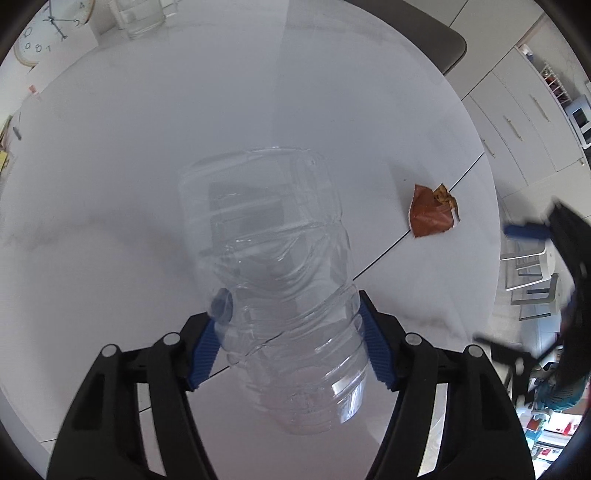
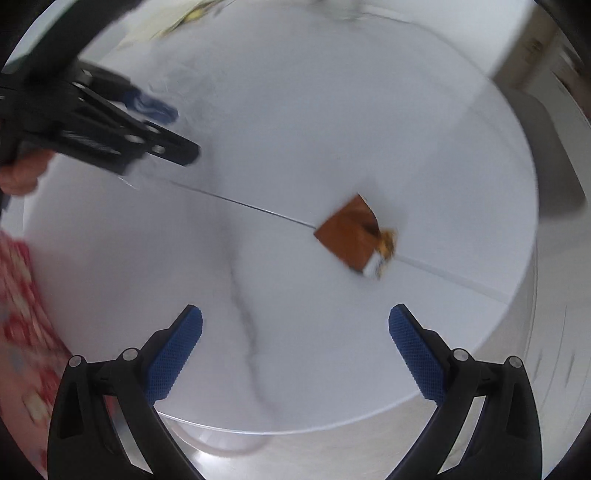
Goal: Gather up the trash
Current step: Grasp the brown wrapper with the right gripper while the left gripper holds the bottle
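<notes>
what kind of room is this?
Probably a home kitchen or dining area: a round white table, white cabinets with bar handles, a wall clock and a chair at the table's far side.

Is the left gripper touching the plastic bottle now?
Touching. In the left wrist view, both blue pads of the left gripper press against the sides of the clear plastic bottle, with no gap visible on either side.
</notes>
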The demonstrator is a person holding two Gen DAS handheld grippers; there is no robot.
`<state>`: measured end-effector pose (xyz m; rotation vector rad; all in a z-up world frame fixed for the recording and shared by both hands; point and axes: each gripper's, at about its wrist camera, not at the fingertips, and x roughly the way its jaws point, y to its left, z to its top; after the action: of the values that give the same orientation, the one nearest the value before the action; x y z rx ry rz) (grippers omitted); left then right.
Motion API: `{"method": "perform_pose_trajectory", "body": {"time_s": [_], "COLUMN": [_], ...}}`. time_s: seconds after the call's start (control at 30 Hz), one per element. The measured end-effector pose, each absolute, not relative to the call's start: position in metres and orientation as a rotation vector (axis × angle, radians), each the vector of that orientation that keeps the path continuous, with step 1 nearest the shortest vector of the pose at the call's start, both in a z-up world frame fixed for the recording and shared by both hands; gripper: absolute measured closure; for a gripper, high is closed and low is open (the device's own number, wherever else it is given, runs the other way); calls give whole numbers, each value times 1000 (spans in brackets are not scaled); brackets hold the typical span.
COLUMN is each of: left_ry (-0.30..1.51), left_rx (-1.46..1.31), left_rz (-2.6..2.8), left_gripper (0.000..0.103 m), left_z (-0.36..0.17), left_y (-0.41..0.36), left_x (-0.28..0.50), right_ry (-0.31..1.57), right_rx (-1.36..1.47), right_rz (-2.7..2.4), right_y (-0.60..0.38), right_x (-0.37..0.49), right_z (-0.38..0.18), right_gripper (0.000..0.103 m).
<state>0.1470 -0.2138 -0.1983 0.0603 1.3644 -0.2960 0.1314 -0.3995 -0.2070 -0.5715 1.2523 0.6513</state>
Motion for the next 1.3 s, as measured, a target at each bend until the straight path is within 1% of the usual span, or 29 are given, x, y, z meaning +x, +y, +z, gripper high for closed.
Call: {"method": "perform_pose_trajectory", "body": {"time_s": [0.13, 0.2, 0.3, 0.37, 0.43, 0.47, 0.5, 0.53, 0.63, 0.77, 0.8, 0.9, 0.93, 1.0, 1.3], "left_ry": [1327, 1306, 1320, 1330, 1321, 1315, 1312, 1312, 1320, 1328, 1331, 1340, 1342, 1342, 1336], "left_rx": [94, 123, 87, 64, 77, 91, 99, 98, 76, 59, 59, 58, 58, 61, 78], "left_rz": [-280, -279, -297, -306, -307, -305, -302, -301, -294, -286, -283, -283, -289, -295, -326], "left_gripper": [38, 38, 38, 38, 38, 38, 38, 38, 38, 38, 38, 38, 38, 38, 38], "left_z": [-199, -198, -202, -206, -206, -205, -206, -206, -206, -214, -215, -215, -215, -214, -214], "left_y": [-208, -201, -196, -195, -190, -186, -185, -185, -181, -190, -191, -190, -189, -185, -182], "left_x": [142, 144, 154, 157, 157, 156, 157, 157, 161, 165, 165, 166, 166, 169, 171], "right_ry": [1317, 1340, 1372, 1406, 1426, 1430, 1433, 1436, 1422, 1405, 1406, 1397, 1398, 1403, 1392], "right_rx": [-697, -735, -780, -821, -863, -884, -903, -917, -931, -974, -997, -1022, -1027, -1017, -944], "right_rz": [698, 734, 777, 806, 828, 837, 845, 851, 859, 870, 867, 861, 857, 844, 784], "right_y": [-391, -386, -380, -377, -373, -372, -370, -369, -364, -352, -342, -336, -335, -333, -325], "right_x": [169, 183, 195, 202, 207, 208, 212, 216, 220, 214, 216, 215, 216, 218, 211], "right_z": [-225, -229, -235, -241, -246, -248, -250, -252, -252, -254, -259, -259, -258, -256, -241], "right_gripper": [4, 6, 10, 17, 29, 32, 38, 41, 42, 48, 55, 60, 72, 74, 74]}}
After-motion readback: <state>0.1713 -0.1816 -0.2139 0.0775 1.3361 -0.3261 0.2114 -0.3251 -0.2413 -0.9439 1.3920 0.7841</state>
